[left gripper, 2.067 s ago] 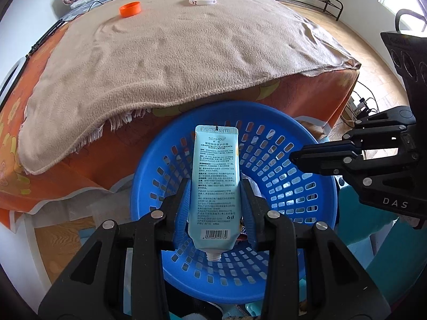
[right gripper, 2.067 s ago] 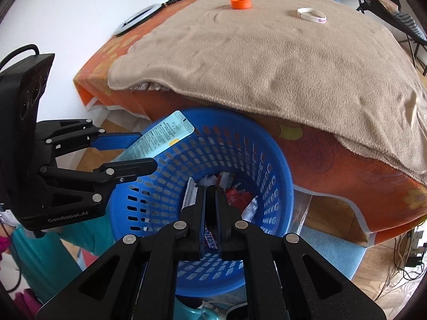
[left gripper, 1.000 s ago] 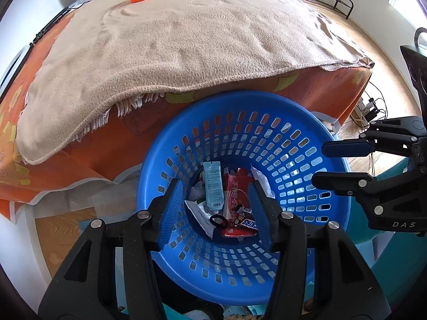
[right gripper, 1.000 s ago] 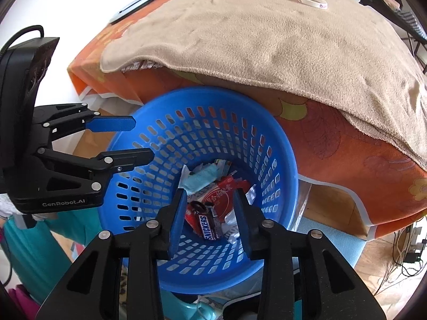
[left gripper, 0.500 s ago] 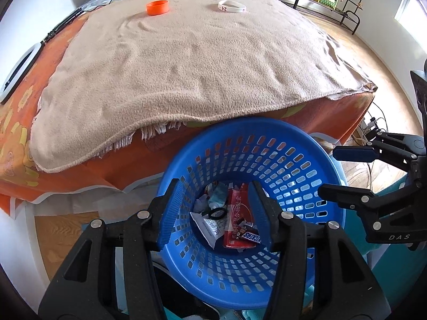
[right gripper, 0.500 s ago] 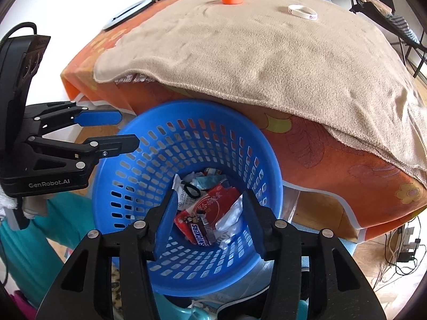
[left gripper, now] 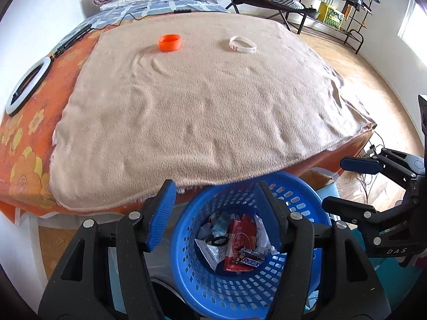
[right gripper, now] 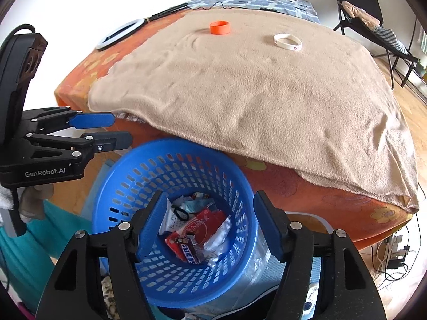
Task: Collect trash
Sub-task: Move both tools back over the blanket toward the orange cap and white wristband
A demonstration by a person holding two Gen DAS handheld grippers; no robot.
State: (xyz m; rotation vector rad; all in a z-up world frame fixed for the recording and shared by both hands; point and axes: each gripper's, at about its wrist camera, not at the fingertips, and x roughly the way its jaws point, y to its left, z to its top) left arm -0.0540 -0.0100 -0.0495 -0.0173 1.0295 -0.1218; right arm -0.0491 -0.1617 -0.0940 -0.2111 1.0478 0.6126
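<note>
Both drops done, by the look of it: two seconds back had the left gripper (left gripper: 215,189) clamped on a pale blue cream tube and the right gripper (right gripper: 210,197) pinching a Snickers wrapper (right gripper: 190,252); now nothing between either pair of fingers, both sets spreading wider and lifted up off the blue basket (left gripper: 307,186). Basket down at 6 o'clock in both wrist views, tucked against the near edge of the bed (left gripper: 24,144). Trash piled in the bottom: the Snickers wrapper, a red packet (left gripper: 237,229), white crumpled bits, a black hair tie (left gripper: 217,240). Can't pick out the tube for sure in that pile, maybe the pale bluish scrap near the top. Means that round is finished and both hands are free for the next one. Left on the beige blanket (left gripper: 200,106): an orange ring-shaped cap (left gripper: 169,42) at about 11 o'clock and a white wristband (left gripper: 242,44) at about 12, both at the far end, well apart from the basket. Probably the next targets, though hard to say if a wristband counts as trash. Nothing blocking the reach, just rumpled blanket in between. Ring light (left gripper: 25,88) off at 9 o'clock on the orange sheet, worth steering clear of.
</note>
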